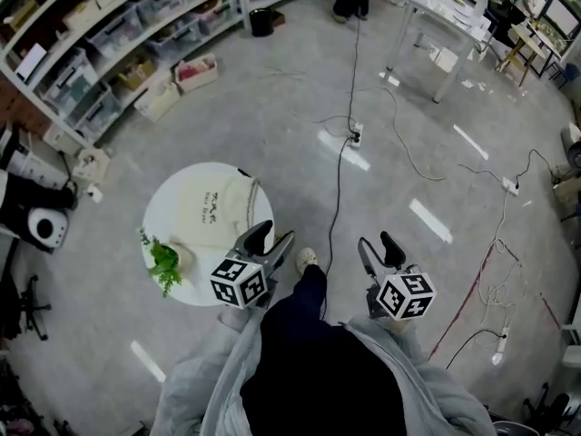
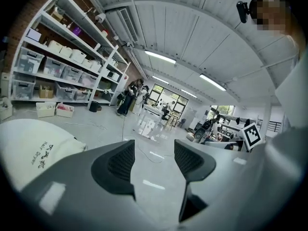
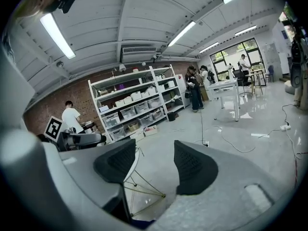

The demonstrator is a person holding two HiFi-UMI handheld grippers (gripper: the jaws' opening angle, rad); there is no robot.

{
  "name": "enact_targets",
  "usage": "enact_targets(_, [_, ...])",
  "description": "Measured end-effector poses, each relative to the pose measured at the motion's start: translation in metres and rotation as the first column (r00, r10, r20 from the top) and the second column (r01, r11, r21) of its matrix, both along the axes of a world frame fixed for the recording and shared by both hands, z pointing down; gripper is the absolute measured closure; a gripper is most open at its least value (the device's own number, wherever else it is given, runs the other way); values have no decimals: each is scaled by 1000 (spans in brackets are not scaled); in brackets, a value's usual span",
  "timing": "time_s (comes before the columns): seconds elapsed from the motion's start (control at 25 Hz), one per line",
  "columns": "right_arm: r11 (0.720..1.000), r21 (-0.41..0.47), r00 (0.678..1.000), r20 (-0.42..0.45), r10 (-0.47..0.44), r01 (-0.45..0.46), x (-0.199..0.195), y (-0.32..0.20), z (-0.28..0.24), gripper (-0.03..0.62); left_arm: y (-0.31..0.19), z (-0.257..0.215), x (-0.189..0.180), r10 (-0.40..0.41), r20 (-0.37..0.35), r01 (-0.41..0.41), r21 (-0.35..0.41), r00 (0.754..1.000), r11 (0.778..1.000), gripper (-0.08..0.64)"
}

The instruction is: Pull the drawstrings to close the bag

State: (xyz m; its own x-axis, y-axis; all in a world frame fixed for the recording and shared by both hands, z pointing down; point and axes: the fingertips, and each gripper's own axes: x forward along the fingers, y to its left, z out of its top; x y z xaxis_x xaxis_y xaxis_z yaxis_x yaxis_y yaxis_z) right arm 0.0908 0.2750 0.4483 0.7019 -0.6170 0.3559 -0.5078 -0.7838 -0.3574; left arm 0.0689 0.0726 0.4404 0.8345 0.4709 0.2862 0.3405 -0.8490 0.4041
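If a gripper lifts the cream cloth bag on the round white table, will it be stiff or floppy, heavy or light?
Probably floppy: the cream cloth bag lies slumped and creased on the round white table, so it should sag. It bulges softly, so something may fill it; its weight stays uncertain. Pulled sideways, it may slide.

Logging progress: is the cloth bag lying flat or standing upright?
Lying flat: the bag spreads across the round table, printed side up.
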Motion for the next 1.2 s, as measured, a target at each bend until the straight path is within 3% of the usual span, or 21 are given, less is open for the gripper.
enact_targets(0.28, [997,-2,997,-25,-79,79,86,-39,-20,345,-30,-11,66,-65,-8,65,-1,998,998,302])
enact_targets(0.6, [956,-33,956,19,-292,293,156,-102,-2,347,-90,5,106,-258,26,258,-9,966,966,302])
enact_targets(0.92, [856,-64,858,-4,-514,513,199,-184,-1,345,-149,15,98,-462,39,462,6,886,887,305])
enact_targets(1.12, [768,-89,771,10,-636,635,203,-217,15,347,-153,25,72,-546,54,545,44,836,837,307])
enact_targets(1.2, [719,-101,724,24,-690,688,201,-231,24,345,-157,34,58,-587,79,583,65,806,810,307])
